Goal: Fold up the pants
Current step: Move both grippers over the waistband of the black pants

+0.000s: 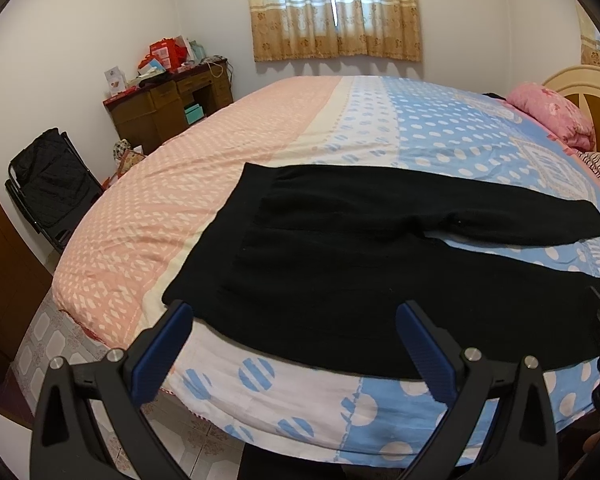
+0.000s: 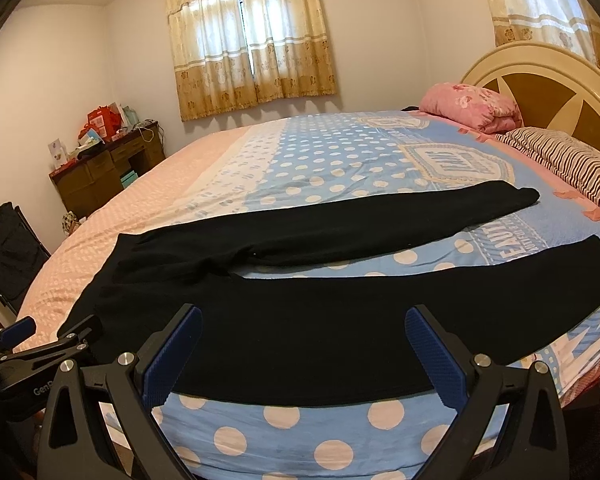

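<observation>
The black knit pants are lying spread out flat on the polka-dot blue, white and pink quilted bedspread, waistband toward the pink side, both legs running off toward the headboard end. The two legs are splayed apart, a wedge of blue bedspread showing between them, and the far leg is ending in a rounded cuff near the brown-and-white striped pillow.

The left gripper is hovering over the near edge of the bed, its blue-padded fingers spread wide and holding nothing, the near corner of the waistband sitting just beyond the left fingertip. Whether that tip is touching the cloth, I cannot tell.

Over to the right gripper: it is hanging above the near leg, its blue ribbed pads also wide apart with nothing between them, black fabric filling the gap behind. In the right wrist view the left gripper is showing at the lower left, beside the waistband corner.

A pink floral folded blanket is sitting by the cream and brown wooden headboard. Across the room a dark wooden desk piled with red boxes is standing in the corner under beige patterned curtains, and a black folding chair is standing against the wall.
</observation>
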The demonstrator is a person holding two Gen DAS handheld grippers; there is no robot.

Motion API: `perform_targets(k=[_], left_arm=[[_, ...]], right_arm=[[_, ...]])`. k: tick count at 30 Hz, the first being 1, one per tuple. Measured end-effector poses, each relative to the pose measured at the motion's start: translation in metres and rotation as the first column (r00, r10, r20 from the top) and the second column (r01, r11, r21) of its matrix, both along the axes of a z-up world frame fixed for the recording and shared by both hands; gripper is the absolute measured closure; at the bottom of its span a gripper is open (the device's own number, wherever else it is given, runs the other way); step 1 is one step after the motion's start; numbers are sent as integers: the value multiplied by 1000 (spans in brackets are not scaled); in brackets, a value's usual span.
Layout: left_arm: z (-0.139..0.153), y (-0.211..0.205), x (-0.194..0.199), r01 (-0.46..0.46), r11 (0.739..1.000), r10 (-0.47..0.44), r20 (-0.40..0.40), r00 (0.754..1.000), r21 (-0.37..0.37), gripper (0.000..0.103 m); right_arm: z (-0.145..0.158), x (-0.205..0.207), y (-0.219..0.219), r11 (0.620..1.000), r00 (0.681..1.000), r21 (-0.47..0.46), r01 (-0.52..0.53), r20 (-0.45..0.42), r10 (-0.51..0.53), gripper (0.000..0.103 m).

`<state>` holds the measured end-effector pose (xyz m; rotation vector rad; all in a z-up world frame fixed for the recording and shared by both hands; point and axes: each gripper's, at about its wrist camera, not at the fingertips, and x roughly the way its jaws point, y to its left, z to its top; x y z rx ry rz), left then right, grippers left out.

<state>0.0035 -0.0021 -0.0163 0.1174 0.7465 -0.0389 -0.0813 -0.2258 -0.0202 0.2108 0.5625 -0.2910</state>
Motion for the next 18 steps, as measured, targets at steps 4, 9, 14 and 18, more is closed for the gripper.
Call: perform_targets(k=[4, 9, 14, 18], left_arm=[[0, -2, 0, 7, 1000, -7, -1, 1000, 5, 0], [-2, -3, 1, 9, 1000, -9, -5, 1000, 4, 0], [-3, -4, 2, 8, 1000, -8, -15, 1000, 7, 0], [-5, -5, 3, 7, 1000, -7, -20, 1000, 15, 0]], right_arm=[[-1, 0, -3, 1000, 1000, 5, 6, -1, -6, 1], [-2, 0, -3, 1000, 1000, 6, 5, -3, -5, 1], [-4, 1, -2, 1000, 1000, 5, 3, -9, -3, 1], [-5, 1, -2, 1000, 1000, 7, 5, -11, -5, 1]])
